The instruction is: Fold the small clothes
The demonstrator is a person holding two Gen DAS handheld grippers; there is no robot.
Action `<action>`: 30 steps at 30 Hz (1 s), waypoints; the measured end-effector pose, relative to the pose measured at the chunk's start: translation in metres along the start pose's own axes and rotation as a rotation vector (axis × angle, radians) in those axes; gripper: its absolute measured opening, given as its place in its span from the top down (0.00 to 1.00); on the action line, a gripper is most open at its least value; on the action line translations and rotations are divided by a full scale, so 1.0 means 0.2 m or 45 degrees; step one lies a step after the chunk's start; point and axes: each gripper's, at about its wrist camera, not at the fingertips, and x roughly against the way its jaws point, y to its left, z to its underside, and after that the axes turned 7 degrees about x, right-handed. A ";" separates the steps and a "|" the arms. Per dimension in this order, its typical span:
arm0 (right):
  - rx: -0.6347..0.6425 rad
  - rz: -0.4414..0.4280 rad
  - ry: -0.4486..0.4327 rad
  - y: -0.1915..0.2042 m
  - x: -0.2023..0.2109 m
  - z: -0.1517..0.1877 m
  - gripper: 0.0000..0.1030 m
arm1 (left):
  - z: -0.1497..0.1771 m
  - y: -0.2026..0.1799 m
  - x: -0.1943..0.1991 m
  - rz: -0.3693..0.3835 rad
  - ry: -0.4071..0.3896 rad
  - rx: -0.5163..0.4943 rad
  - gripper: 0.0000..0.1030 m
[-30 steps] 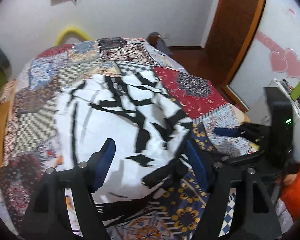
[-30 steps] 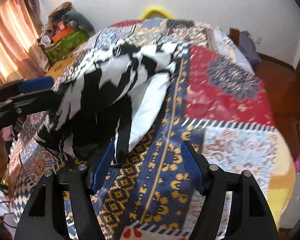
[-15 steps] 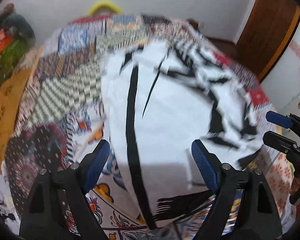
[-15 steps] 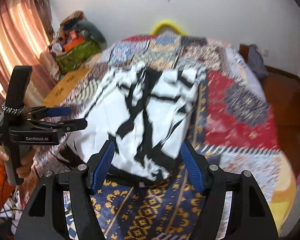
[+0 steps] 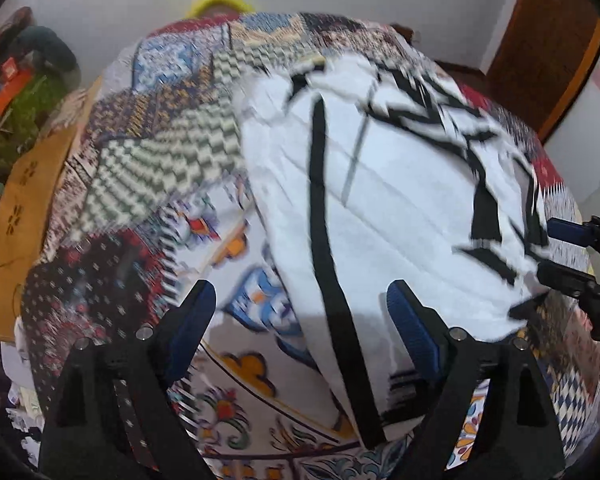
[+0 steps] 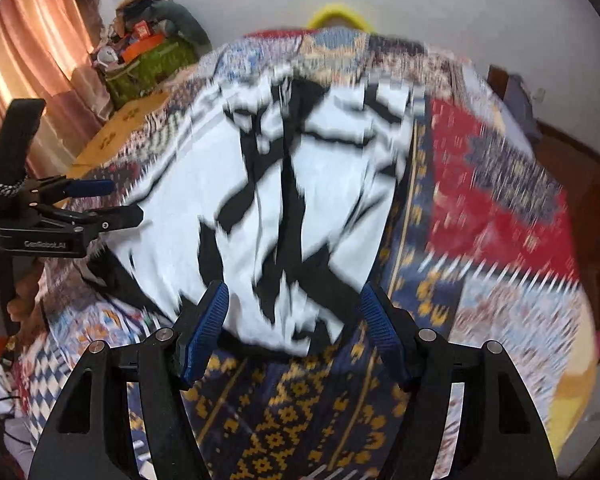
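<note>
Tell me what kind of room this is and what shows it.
Most likely a home bedroom. A bed under a patchwork bedspread fills the view, with the black-and-white garment on it, a pink curtain at the side, and a wooden door.

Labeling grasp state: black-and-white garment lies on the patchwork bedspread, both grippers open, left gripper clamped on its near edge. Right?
Not quite. The left gripper is not clamped on anything: the left wrist view shows its jaws spread wide over the garment, gripping nothing. The rest holds: garment on the bedspread, right gripper open too.
</note>
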 end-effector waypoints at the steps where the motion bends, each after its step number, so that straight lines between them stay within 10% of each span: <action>1: 0.002 0.001 -0.025 -0.01 0.01 -0.03 0.36 | -0.03 0.01 0.01 -0.002 -0.019 0.007 0.15; 16: -0.087 -0.159 -0.057 -0.14 -0.36 -0.59 0.37 | -0.48 0.14 -0.18 -0.026 -0.119 0.121 0.15; 24: -0.042 -0.158 0.034 -0.14 -0.55 -0.64 0.86 | -0.53 0.15 -0.42 -0.012 -0.019 0.114 0.32; 30: -0.011 -0.092 0.007 -0.15 -0.56 -0.61 0.91 | -0.49 0.21 -0.46 -0.054 -0.034 0.129 0.32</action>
